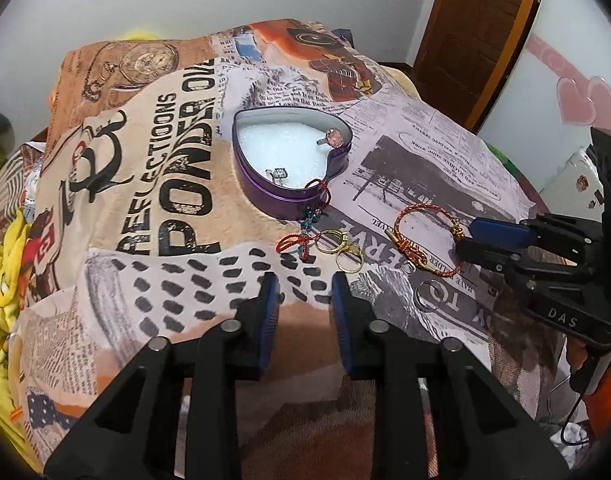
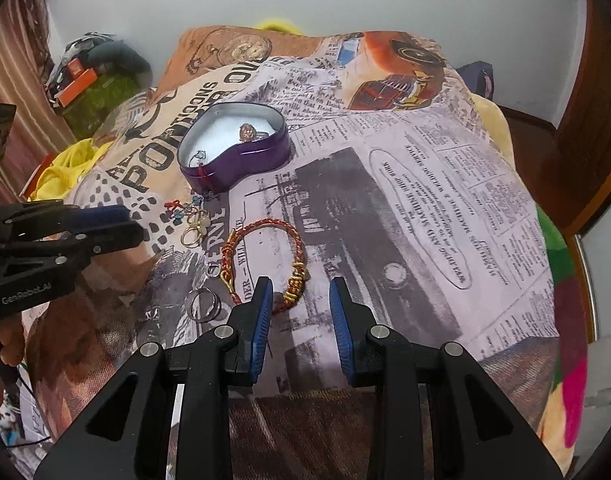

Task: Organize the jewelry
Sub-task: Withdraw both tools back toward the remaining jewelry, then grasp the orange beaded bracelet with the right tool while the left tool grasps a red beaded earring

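A purple heart-shaped tin [image 1: 289, 200] [image 2: 245, 164] with white lining holds a pink-stone ring [image 1: 334, 138] [image 2: 247, 133] and a small silver ring [image 1: 278, 173] [image 2: 197, 156]. A red cord [image 1: 319, 188] hangs over its rim. On the blanket lie gold rings [image 1: 339, 246] [image 2: 193, 228], a red braided bracelet [image 1: 421, 236] [image 2: 265, 228] and a silver ring [image 1: 429, 296] [image 2: 203, 304]. My left gripper [image 1: 305, 284] [image 2: 135, 224] is open and empty, just short of the gold rings. My right gripper [image 2: 301, 288] [image 1: 465, 240] is open, its tips at the bracelet's gold clasp.
Everything lies on a newspaper-print blanket [image 1: 165, 184] draped over a raised surface. A wooden door [image 1: 485, 40] stands at the back right. Yellow cloth [image 1: 1, 264] and a pile of clutter [image 2: 81, 76] lie off the left side.
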A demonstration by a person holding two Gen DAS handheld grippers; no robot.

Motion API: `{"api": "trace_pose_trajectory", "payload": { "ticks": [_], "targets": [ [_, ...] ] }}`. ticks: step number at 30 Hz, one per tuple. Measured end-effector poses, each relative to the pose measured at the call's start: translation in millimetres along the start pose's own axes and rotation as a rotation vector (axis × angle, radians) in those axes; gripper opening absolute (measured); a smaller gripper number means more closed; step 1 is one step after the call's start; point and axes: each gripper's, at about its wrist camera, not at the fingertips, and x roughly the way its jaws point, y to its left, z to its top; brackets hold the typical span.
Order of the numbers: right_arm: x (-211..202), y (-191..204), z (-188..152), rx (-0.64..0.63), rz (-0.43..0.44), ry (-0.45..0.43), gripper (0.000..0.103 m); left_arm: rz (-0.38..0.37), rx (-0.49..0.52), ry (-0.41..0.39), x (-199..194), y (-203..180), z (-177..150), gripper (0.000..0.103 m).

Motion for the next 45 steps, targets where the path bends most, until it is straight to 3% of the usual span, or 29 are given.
{"api": "trace_pose_trajectory", "payload": {
  "ticks": [5, 9, 17, 25, 35, 45],
  "targets": [
    [5.2, 2.0, -0.5, -0.007, 0.012, -0.010, 0.026, -0.025, -0.028, 0.023, 14.5, 7.2, 4.7, 0.022],
    [10.4, 0.6, -2.6, -0.005, -0.004, -0.014, 0.012, -0.047, -0.050, 0.032, 23.8, 11.5, 5.2, 0.022],
    [14.8, 3.4, -1.6, -0.033, -0.020, -0.033, 0.007, -0.039, -0.027, 0.033, 34.5, 7.3, 13.1, 0.021],
    [14.5, 1.9, 0.8, -0.020, -0.014, -0.044, 0.006, -0.031, -0.042, 0.031, 39.9, 9.8, 15.4, 0.005],
    [2.0, 1.7, 4.5, -0.004, -0.014, -0.072, 0.006, -0.019, -0.067, 0.004, 19.5, 12.6, 12.2, 0.004],
    [-19.0, 2.3, 15.5, 0.001, -0.025, -0.131, 0.006, -0.014, -0.066, -0.091, -24.7, 10.0, 24.6, 0.004]
  ]
}}
